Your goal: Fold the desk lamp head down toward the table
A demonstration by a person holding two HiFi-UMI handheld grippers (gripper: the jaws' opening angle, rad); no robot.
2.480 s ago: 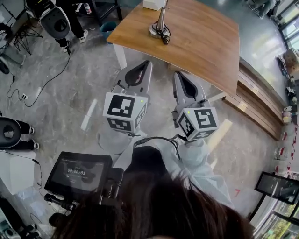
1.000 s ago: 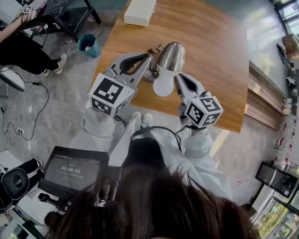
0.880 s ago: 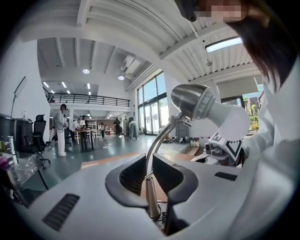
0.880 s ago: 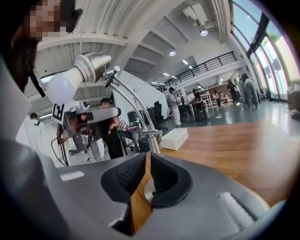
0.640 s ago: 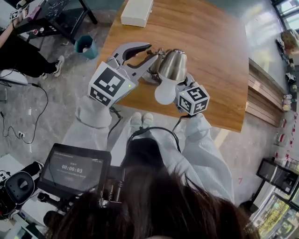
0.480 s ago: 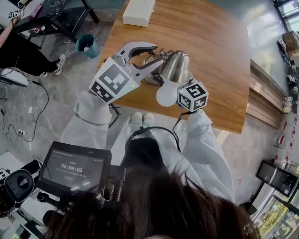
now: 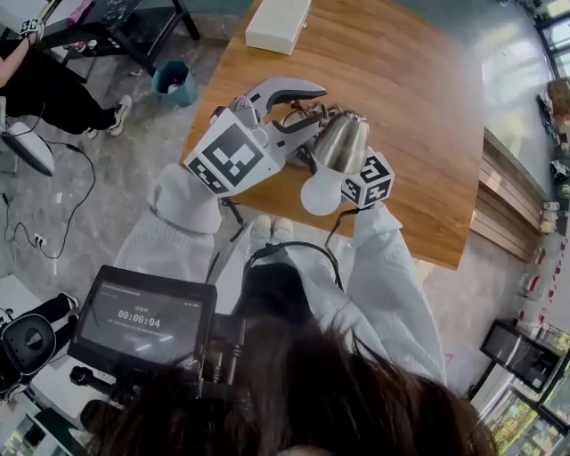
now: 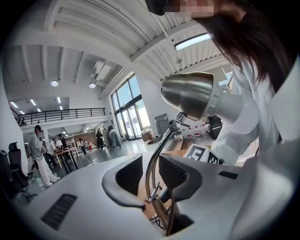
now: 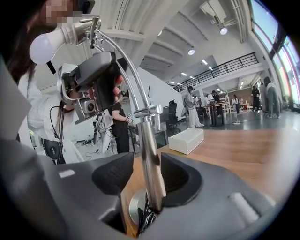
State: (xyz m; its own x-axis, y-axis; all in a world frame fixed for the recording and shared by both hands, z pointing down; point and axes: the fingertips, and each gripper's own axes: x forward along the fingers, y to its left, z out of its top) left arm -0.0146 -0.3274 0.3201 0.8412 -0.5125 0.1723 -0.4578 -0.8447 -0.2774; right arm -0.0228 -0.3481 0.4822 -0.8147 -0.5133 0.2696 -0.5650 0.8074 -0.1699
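A chrome desk lamp stands near the front left edge of the wooden table. Its metal head and white bulb point toward me. My left gripper reaches in from the left, and the lamp's thin curved upper arm runs between its jaws without being pinched. My right gripper's cube shows under the head, which hides the jaws in the head view. In the right gripper view those jaws are opening with the lower post between them, above the round base.
A white box lies at the table's far left corner. A blue bin and a seated person are on the floor to the left. A screen rig hangs below my view. Cables lie on the lamp's base.
Both grippers came up to the table and their jaws opened. The left one slid right around the lamp's upper arm. The right one dropped under the lamp head, around the post.
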